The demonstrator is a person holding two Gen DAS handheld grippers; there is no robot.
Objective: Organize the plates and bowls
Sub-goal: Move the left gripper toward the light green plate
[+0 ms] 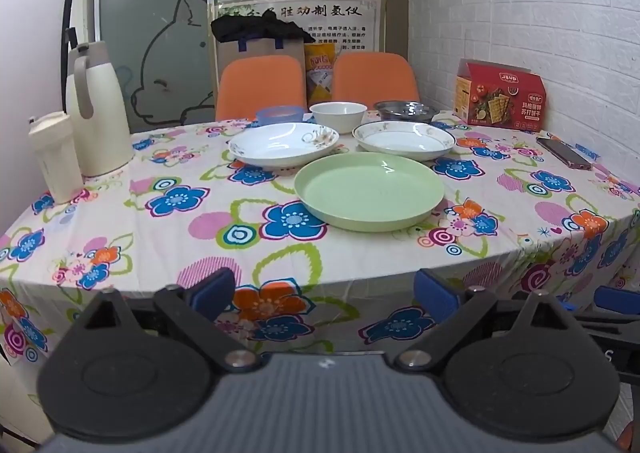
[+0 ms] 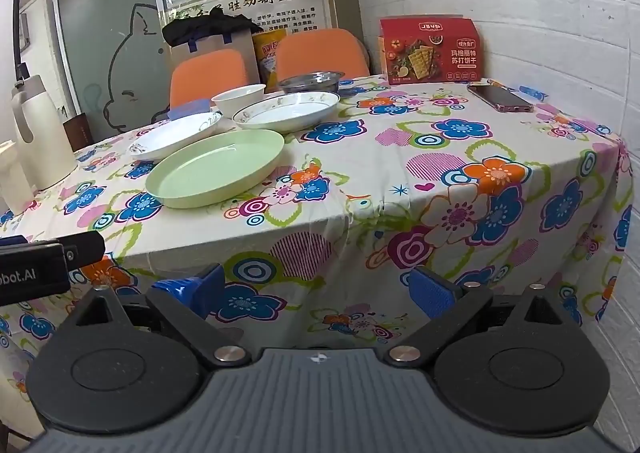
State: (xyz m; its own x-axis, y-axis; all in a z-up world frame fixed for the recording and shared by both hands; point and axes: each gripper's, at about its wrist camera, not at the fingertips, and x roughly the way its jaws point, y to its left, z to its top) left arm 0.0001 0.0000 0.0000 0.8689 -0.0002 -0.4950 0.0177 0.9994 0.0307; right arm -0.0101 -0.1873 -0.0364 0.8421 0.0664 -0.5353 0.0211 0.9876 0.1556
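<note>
- Nothing looks organized yet; the dishes lie spread singly across the middle of the surface (image 1: 168, 237), none stacked
- The green plate (image 1: 370, 191) sits nearest, at frame centre in the left wrist view; behind it, to upper left, the left white plate (image 1: 284, 143); to upper right, the right white plate (image 1: 404, 139), just beside the green one
- Further back stand the white bowl (image 1: 338, 115), a blue bowl (image 1: 280, 115) left of it, and a metal bowl (image 1: 406, 110) right of it
- By my judgement, the whole job is left: plates gathered together, bowls nested
- The left tool (image 1: 324, 289) hangs low at the near edge of the surface, fingers spread wide, gripping nothing; well apart from the plates
- The right tool (image 2: 316, 289) sits likewise at bottom of its frame, spread and empty, aimed over the cloth edge; the green plate lies to its upper left
</note>
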